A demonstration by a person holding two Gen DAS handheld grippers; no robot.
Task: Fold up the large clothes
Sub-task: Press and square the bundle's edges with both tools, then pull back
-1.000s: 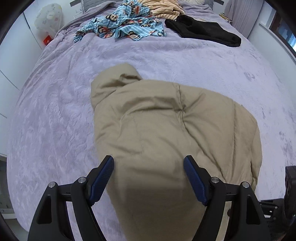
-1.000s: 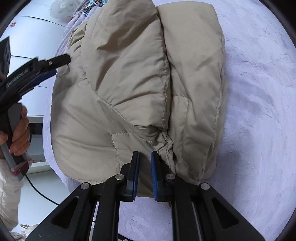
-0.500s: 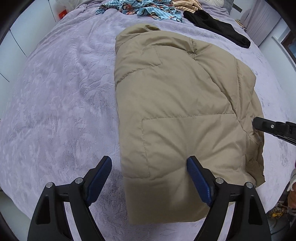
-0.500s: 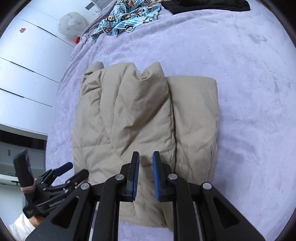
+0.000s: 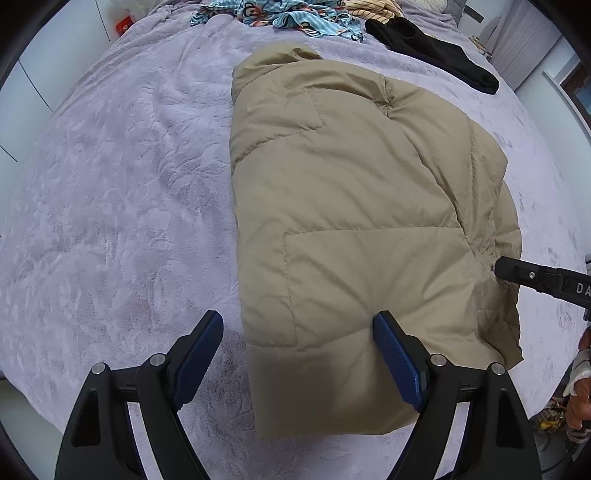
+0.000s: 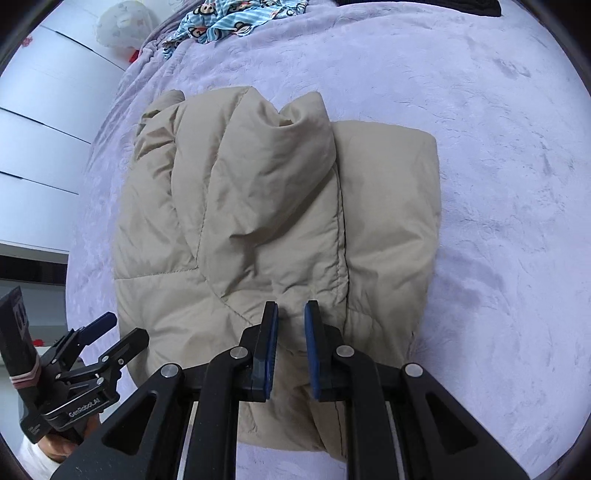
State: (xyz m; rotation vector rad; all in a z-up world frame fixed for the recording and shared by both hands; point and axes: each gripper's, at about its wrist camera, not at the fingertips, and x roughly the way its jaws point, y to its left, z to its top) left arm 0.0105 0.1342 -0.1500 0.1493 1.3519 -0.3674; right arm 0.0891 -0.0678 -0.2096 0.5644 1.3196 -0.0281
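On my lilac plush bedspread (image 5: 110, 206) the folded beige puffer jacket (image 5: 354, 229) lies centred. My left gripper (image 5: 298, 334) hangs spread over its near edge; my right gripper (image 6: 291, 314) hovers with its 2 pads slightly apart, pinching nothing.

You are working in a home bedroom. The landmark is a bed (image 5: 110, 221) covered with a lilac plush blanket. Loose clothes lie at its far end: a blue cartoon-print garment (image 5: 288, 16) and a black garment (image 5: 436, 51). White wardrobe panels (image 6: 33, 155) stand beside the bed.
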